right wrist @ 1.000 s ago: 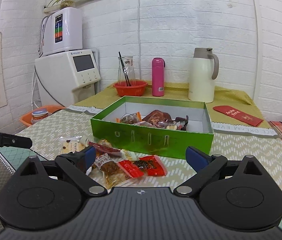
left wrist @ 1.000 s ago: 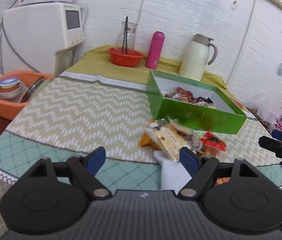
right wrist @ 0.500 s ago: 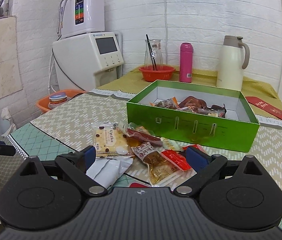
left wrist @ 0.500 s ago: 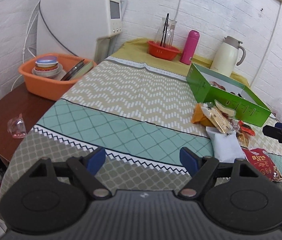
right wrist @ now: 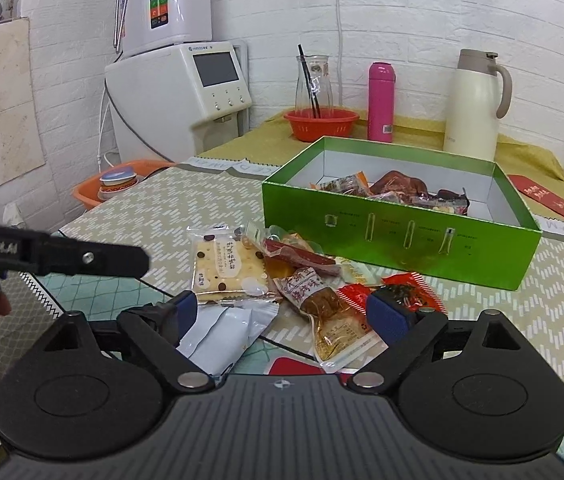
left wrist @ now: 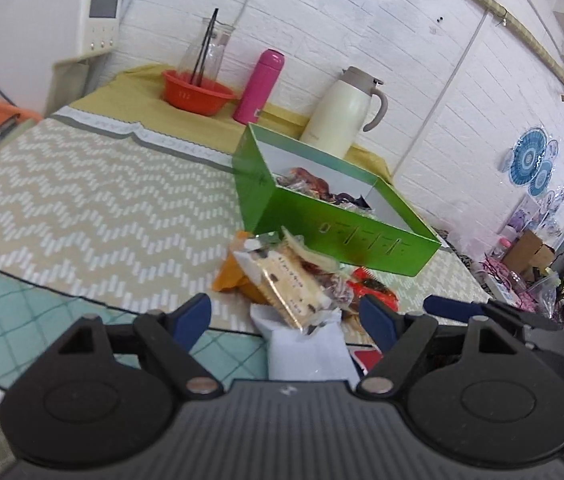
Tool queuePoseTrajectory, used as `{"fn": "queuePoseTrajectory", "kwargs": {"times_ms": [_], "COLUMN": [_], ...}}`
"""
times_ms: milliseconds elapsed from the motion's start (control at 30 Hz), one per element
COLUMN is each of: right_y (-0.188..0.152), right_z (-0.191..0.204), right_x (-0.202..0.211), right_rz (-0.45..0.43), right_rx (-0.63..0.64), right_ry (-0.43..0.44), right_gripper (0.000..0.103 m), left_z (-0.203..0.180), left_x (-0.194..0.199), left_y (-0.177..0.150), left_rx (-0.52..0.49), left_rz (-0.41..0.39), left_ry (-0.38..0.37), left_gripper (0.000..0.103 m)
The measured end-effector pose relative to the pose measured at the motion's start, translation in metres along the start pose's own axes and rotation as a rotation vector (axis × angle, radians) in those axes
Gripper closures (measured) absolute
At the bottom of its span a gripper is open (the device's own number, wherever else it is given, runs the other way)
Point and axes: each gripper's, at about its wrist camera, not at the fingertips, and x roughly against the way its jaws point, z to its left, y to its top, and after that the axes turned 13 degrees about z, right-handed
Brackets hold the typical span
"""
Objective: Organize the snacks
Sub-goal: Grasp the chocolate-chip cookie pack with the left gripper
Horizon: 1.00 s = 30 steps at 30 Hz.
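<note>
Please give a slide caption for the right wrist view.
Open right gripper above loose snacks before a green box.

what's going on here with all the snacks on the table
A person holds a gripper in each hand, sorting snacks into the green box, which already contains a few packets. A pile of wrapped snacks lies on the tablecloth in front of it. The left gripper and right gripper are both open and empty, poised just short of the pile.

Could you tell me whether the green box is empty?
No, the green box already holds several wrapped snacks on its white floor.
</note>
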Motion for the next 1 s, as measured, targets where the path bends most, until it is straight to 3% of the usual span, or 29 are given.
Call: {"fn": "queuePoseTrajectory", "kwargs": {"times_ms": [167, 333, 400, 433, 467, 700, 867, 967, 1000], "right_y": [0.002, 0.006, 0.006, 0.006, 0.005, 0.004, 0.002, 0.002, 0.001], "right_z": [0.009, 0.019, 0.018, 0.016, 0.015, 0.009, 0.010, 0.014, 0.018], "right_x": [-0.014, -0.022, -0.021, -0.019, -0.018, -0.020, -0.027, -0.030, -0.030], "right_rz": [0.035, 0.051, 0.055, 0.055, 0.055, 0.071, 0.081, 0.088, 0.088], "right_rx": [0.026, 0.084, 0.090, 0.086, 0.081, 0.073, 0.063, 0.067, 0.077], "right_ry": [0.055, 0.043, 0.036, 0.032, 0.028, 0.016, 0.040, 0.064, 0.071], "right_gripper": [0.000, 0.000, 0.000, 0.000, 0.000, 0.000, 0.000, 0.000, 0.000], "left_z": [0.004, 0.008, 0.008, 0.010, 0.010, 0.021, 0.038, 0.040, 0.040], "left_x": [-0.030, -0.048, -0.057, -0.062, -0.064, -0.032, -0.009, -0.014, -0.017], "left_y": [0.016, 0.027, 0.030, 0.030, 0.030, 0.013, 0.000, -0.002, -0.002], "left_rx": [0.041, 0.068, 0.065, 0.064, 0.060, 0.028, 0.071, 0.105, 0.106], "left_rz": [0.044, 0.068, 0.081, 0.089, 0.093, 0.069, 0.063, 0.089, 0.091], "left_ry": [-0.023, -0.059, -0.049, -0.043, -0.041, -0.073, -0.071, -0.096, -0.087], "left_gripper": [0.026, 0.035, 0.051, 0.067, 0.075, 0.078, 0.082, 0.065, 0.065]}}
